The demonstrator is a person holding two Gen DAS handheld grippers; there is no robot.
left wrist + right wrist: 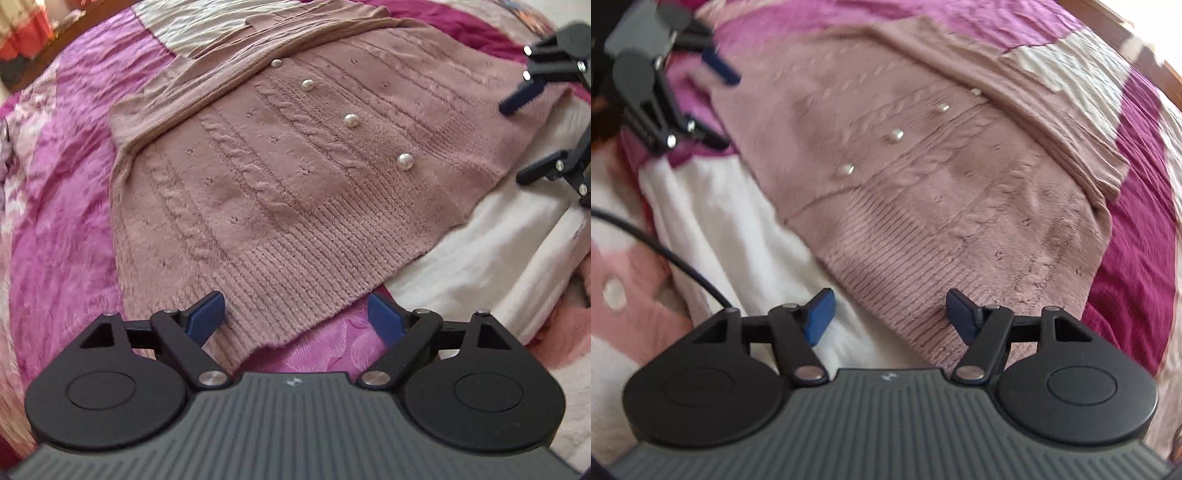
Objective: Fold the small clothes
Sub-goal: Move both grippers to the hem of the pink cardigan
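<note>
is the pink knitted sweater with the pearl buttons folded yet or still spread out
Partly folded: the pink knitted sweater lies flat, one sleeve laid across its top; the ribbed hem is unfolded.

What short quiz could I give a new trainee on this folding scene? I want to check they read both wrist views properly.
1. True or false: the left gripper is clamped on the pink knitted sweater.
2. How many pearl buttons show on the sweater in the left wrist view?
3. Which part of the sweater lies nearest both grippers? A) the folded-over sleeve B) the ribbed hem C) a hood

Key:
1. False. Its jaws stand open over the hem corner, as do those of the right gripper.
2. Four, in a line.
3. B
</note>
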